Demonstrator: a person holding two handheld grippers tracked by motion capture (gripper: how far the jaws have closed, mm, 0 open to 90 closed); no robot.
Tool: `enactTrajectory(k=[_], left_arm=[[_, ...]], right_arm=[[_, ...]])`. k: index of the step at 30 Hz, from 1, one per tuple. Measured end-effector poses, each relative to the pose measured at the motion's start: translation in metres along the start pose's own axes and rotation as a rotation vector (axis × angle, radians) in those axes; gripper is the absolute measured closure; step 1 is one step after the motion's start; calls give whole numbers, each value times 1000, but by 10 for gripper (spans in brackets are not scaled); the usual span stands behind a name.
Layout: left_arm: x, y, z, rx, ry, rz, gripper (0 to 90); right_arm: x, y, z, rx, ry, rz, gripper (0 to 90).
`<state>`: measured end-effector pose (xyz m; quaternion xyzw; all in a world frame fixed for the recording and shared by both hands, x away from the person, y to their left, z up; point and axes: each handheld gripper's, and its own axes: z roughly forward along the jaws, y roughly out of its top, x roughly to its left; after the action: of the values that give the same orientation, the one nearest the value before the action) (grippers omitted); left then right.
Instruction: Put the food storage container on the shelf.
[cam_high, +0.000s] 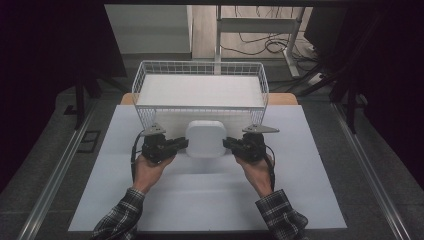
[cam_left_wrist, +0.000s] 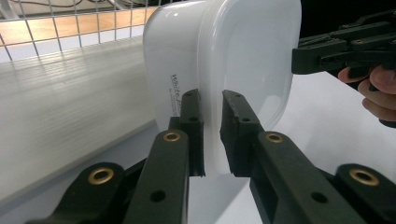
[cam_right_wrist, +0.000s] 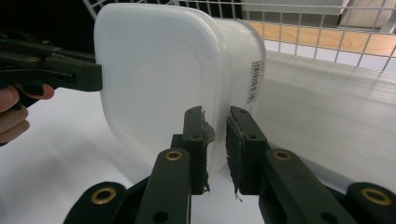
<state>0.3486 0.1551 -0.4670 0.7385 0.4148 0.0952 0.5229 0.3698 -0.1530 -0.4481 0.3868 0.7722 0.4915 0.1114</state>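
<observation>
Bottom of the high view: two plaid sleeves, bare hands, one gripper in each.

Left gripper sits left of centre, right gripper right of centre, both at mid-height of the frame. Between them is the white plastic container, lidded, rounded-square. Each gripper meets an opposite edge of it, so neither hand is nearer; the hold is symmetric.

Left gripper view: the two black jaws stand narrowly apart with the container's rim running up between them, clamped on that lip. The other gripper's tip reaches the far edge at the right of the frame.

Right gripper view: same arrangement mirrored, jaws pinched onto the rim, barcode label on the side wall to the right.

The container appears tipped, broad lid face toward the person, seemingly off the white mat.

Beyond it, upper centre of the high view, stands the white wire basket, mesh wall just behind the container. Likely next move: lift up and forward over that near wall, both hands together.
</observation>
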Motion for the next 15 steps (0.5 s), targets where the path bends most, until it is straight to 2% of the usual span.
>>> enactTrajectory(k=[8, 12, 15], left_arm=[[14, -6, 20, 25, 23, -44, 797], [20, -9, 28, 25, 31, -70, 795], [23, -10, 32, 38, 41, -64, 793]], right_arm=[[-16, -3, 23, 41, -20, 20, 772], [-19, -5, 29, 48, -28, 26, 770], [-23, -6, 34, 54, -33, 33, 769]])
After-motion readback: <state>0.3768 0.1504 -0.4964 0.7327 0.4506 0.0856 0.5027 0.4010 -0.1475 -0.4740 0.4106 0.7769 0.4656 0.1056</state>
